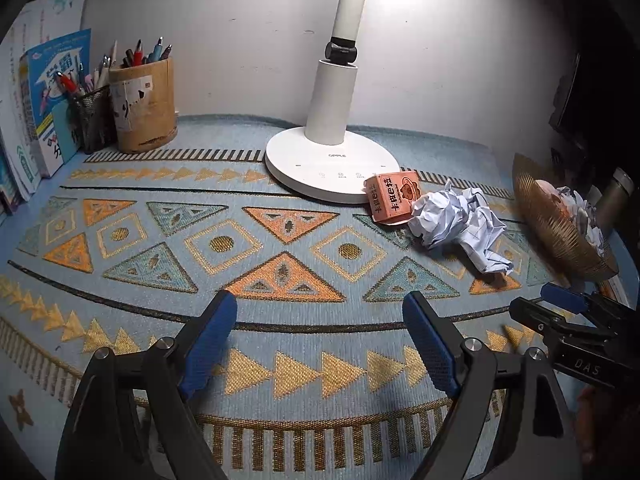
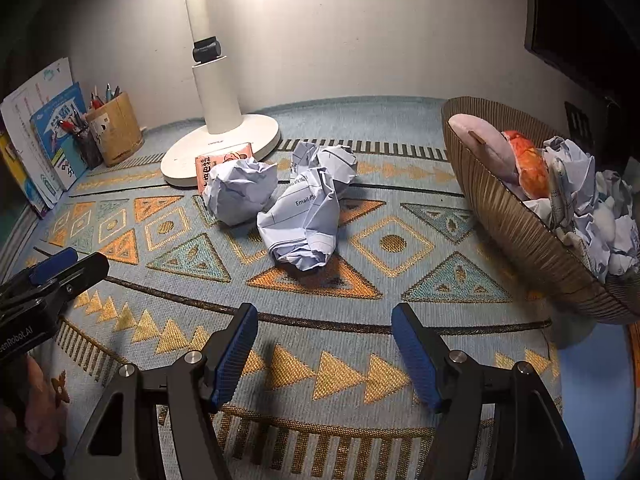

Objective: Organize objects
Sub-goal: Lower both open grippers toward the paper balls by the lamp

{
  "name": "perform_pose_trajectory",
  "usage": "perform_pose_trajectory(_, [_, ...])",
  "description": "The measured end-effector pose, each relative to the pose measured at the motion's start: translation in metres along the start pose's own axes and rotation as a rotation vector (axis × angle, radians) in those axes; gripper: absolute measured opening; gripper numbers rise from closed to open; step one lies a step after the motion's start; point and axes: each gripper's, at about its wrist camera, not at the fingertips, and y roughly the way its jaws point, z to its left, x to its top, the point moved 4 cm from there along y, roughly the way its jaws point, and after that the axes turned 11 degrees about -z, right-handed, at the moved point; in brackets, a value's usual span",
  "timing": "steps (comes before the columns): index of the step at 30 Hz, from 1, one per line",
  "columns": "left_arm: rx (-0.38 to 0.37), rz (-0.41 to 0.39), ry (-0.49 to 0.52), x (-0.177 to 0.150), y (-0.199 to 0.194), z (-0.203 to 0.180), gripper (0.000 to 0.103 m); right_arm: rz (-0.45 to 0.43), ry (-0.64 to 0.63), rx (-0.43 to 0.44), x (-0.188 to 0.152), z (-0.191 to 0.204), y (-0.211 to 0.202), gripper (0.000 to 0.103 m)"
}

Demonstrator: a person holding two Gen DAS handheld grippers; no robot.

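Three crumpled white paper balls lie on the patterned blue cloth: a near one (image 2: 304, 224), one to the left (image 2: 240, 192) and one behind (image 2: 326, 162); they show as a cluster in the left wrist view (image 1: 460, 224). A small orange carton (image 1: 394, 198) lies against the lamp base, partly hidden in the right wrist view (image 2: 208, 168). A ribbed brown basket (image 2: 520, 224) at the right holds crumpled paper and soft toys. My left gripper (image 1: 320, 340) is open and empty over the cloth. My right gripper (image 2: 324, 350) is open and empty, short of the paper balls.
A white desk lamp (image 1: 332, 160) stands at the back centre. A wooden pen holder (image 1: 144, 104), a mesh pen cup (image 1: 92, 116) and books (image 1: 44, 104) line the back left. The right gripper's fingers (image 1: 560, 312) show at the left view's right edge.
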Motion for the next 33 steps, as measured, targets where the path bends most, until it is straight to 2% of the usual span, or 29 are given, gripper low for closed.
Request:
perform_pose_trajectory(17, [-0.012,0.015,0.007,-0.002,0.002,-0.002,0.084,0.013,0.009,0.007,-0.001,-0.002,-0.001,0.068])
perform_pose_trajectory(25, [-0.011,0.019,0.018,-0.004,0.002,-0.005,0.084,0.018,0.115,0.022,0.000,-0.020,-0.001,0.068])
perform_pose_trajectory(29, [-0.035,0.064,0.028,-0.003,0.010,-0.010,0.084,0.016,0.167,0.035,0.002,-0.028,-0.002,0.068])
perform_pose_trajectory(31, [-0.076,0.089,0.016,0.005,0.015,-0.015,0.084,0.038,0.168,0.057,0.004,-0.026,0.002,0.068])
perform_pose_trajectory(33, [-0.128,0.067,0.044,0.022,0.017,-0.027,0.084,0.071,0.167,0.090,0.009,-0.021,0.009,0.068])
